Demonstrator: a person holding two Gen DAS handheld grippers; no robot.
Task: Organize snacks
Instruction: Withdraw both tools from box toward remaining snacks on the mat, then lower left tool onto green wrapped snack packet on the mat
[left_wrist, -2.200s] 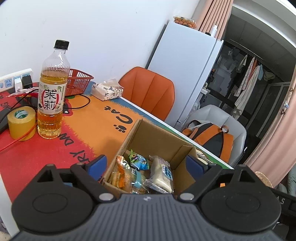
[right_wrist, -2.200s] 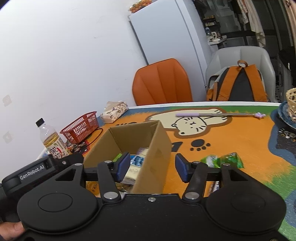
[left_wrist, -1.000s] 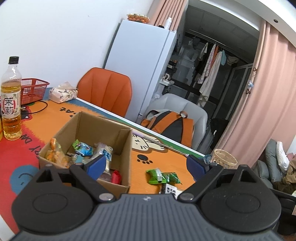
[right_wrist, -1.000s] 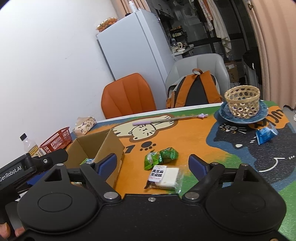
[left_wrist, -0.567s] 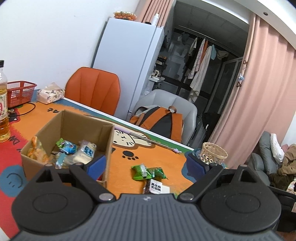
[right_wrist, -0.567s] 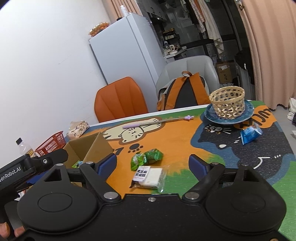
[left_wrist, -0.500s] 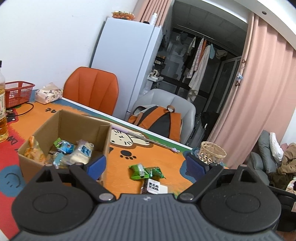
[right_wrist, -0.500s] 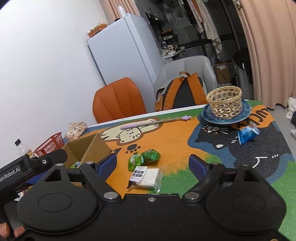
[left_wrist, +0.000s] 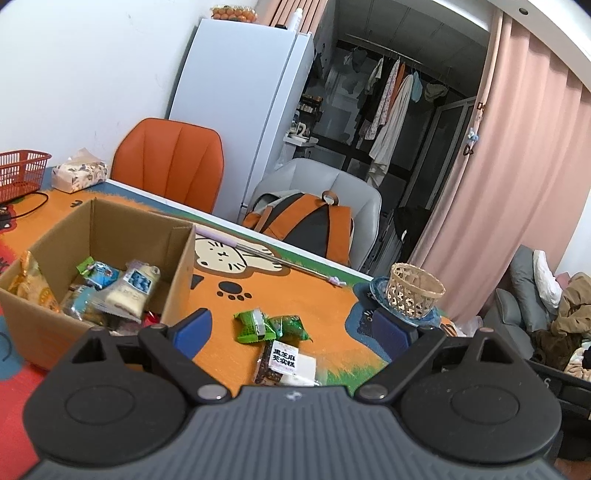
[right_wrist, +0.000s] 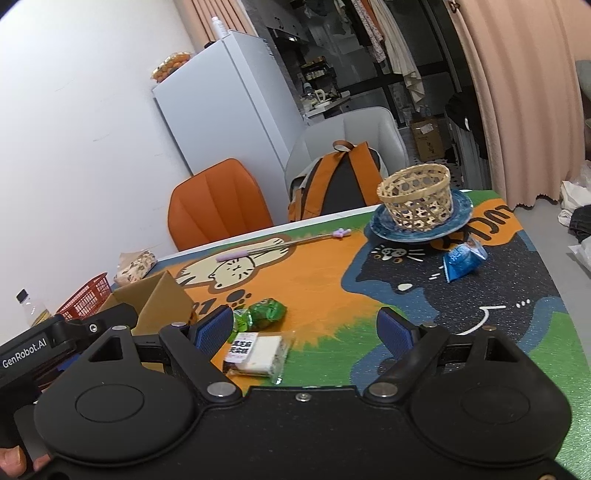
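Left hand-held gripper (left_wrist: 291, 330): jaws wide apart, nothing between the pads, hanging above the bench (left_wrist: 317, 295). Right hand-held gripper (right_wrist: 304, 332): likewise spread and empty.

Cardboard box (left_wrist: 177, 266) stands open at the left of the bench, with several snack packets (left_wrist: 129, 291) inside. Loose on the cartoon-cat mat, just right of the box: two green snack packets (left_wrist: 271, 326) touching each other, and a clear-wrapped white cake (right_wrist: 258, 352) with a black-lettered label just in front of them. A blue packet (right_wrist: 463, 260) lies well apart, near the blue plate (right_wrist: 421, 230) that carries a woven basket (right_wrist: 417, 195).
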